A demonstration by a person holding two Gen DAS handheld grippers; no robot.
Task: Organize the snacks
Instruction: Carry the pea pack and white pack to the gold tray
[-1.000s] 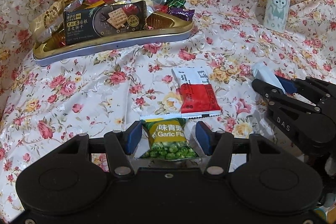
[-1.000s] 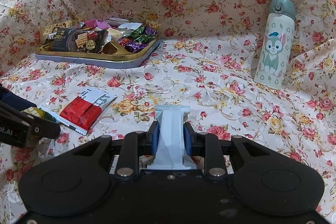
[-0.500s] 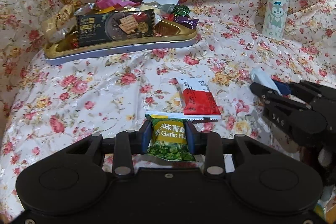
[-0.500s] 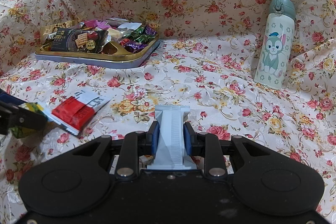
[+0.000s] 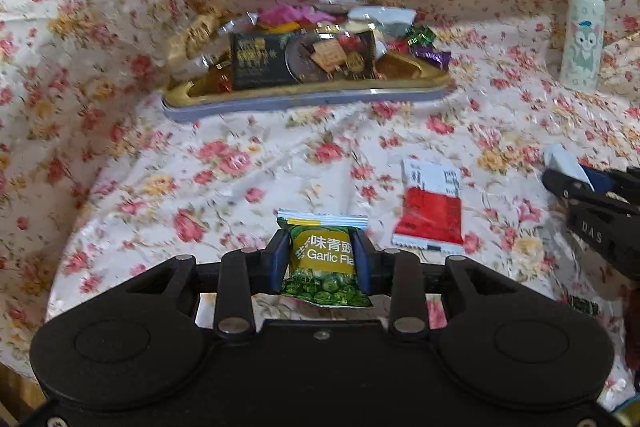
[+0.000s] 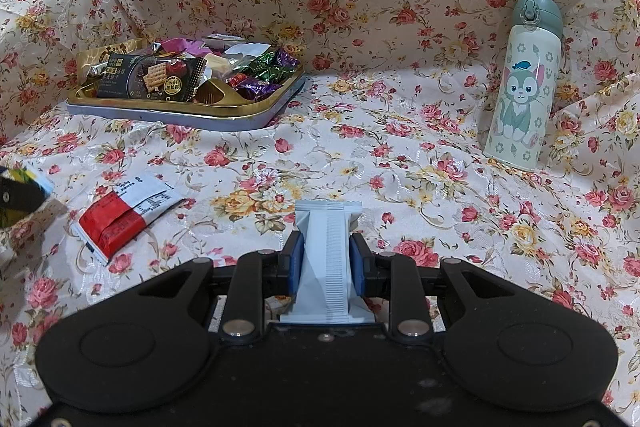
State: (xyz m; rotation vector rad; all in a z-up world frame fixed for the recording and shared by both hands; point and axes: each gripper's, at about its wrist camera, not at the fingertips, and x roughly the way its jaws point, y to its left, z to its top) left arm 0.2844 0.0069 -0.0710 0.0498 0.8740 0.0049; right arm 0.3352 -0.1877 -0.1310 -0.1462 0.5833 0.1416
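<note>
My left gripper is shut on a green garlic-pea packet, held just above the floral cloth. My right gripper is shut on a pale blue-white packet, and it shows at the right edge of the left wrist view. A red and white packet lies flat on the cloth between the two grippers; in the right wrist view the red and white packet lies at left. A gold tray heaped with wrapped snacks sits at the back; the right wrist view has the tray at back left.
A cream bottle with a cartoon cat and grey-green lid stands upright at the back right, also in the left wrist view as the bottle. The floral cloth rises behind the tray and at the left side.
My left gripper closed on the green pea packet and lifted it off the cloth, drawing back and left from the red packet. The right gripper kept still with its packet.
</note>
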